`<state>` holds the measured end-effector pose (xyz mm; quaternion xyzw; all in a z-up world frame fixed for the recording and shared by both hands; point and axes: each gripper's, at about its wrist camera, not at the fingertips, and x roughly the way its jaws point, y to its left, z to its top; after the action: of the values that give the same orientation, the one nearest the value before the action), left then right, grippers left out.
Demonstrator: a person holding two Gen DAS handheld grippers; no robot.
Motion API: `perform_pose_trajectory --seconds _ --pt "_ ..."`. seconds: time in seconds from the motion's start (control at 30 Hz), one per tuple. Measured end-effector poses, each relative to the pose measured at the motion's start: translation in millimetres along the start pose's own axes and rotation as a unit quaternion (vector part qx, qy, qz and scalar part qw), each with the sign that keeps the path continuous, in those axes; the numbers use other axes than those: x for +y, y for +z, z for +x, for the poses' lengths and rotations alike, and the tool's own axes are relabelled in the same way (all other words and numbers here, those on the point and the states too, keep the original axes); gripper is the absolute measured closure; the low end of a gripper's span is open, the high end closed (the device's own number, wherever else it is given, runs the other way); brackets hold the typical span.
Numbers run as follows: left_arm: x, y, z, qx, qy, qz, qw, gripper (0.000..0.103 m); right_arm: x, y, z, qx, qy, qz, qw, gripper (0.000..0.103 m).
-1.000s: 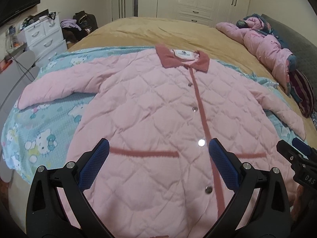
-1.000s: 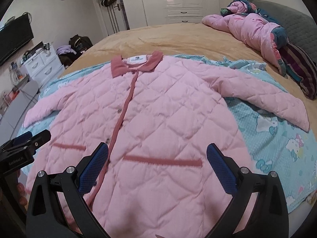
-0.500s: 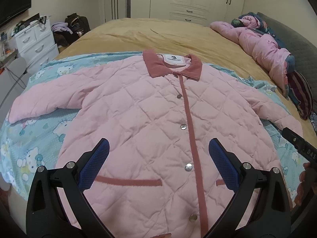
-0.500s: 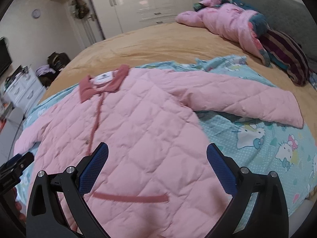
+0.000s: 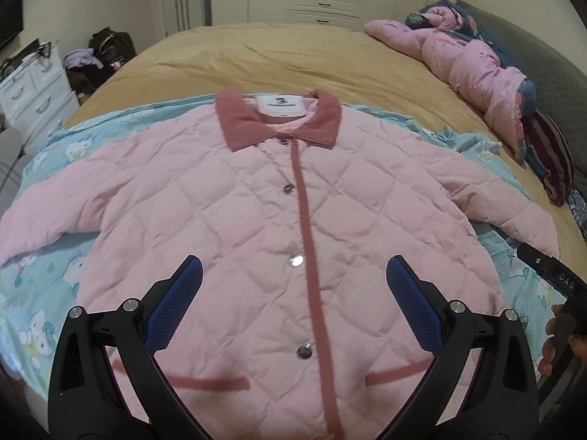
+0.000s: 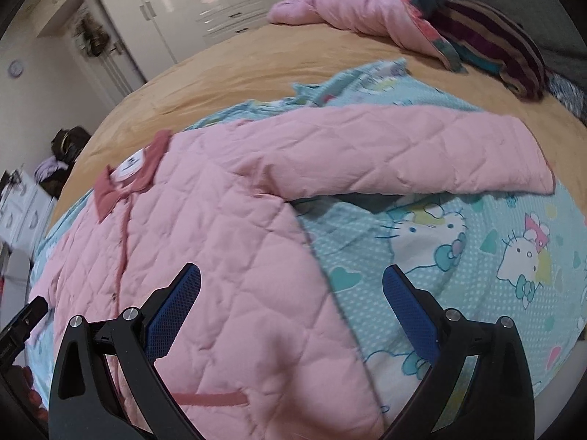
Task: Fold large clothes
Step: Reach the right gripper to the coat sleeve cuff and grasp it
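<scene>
Left wrist view: a pink quilted coat lies buttoned and flat on a cartoon-print sheet over a tan bed, hem cut off at the frame's bottom. The left gripper hovers released above its chest; half a second ago it sat nearer the pockets. Right wrist view, blurred: the right gripper, released, has swung toward the coat's right sleeve.

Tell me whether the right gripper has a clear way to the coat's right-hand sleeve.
Probably yes. The right gripper is open and empty, the sleeve lies flat and uncovered on the cartoon sheet ahead of it, and nothing sits between them.
</scene>
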<state>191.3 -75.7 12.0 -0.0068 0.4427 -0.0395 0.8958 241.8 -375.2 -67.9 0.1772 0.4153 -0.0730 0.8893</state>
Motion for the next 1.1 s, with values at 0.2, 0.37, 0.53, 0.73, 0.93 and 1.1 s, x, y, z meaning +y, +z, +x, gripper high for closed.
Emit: perform_pose_trajectory --seconds 0.2,0.37,0.53,0.73,0.93,1.1 --pt "-13 9 19 0.007 -0.006 0.01 0.9999 0.009 -41 15 18 -0.001 -0.027 0.053 0.998 0.004" --pt "-19 13 36 0.014 -0.002 0.011 0.9998 0.009 -90 33 30 -0.013 -0.057 0.115 0.992 0.004" --pt "-22 15 52 0.021 0.006 0.01 0.9997 0.009 -140 44 48 -0.006 -0.077 0.178 0.981 0.004" --pt "-20 18 68 0.029 0.023 0.009 0.9993 0.009 -193 46 70 0.0 -0.088 0.242 0.966 0.004" --pt "-10 19 81 0.041 0.035 -0.005 0.9985 0.009 -227 62 76 -0.037 -0.05 0.284 0.957 0.004" --pt "-5 18 85 0.049 0.038 -0.012 0.998 0.009 -251 71 76 -0.081 -0.052 0.328 0.94 0.035"
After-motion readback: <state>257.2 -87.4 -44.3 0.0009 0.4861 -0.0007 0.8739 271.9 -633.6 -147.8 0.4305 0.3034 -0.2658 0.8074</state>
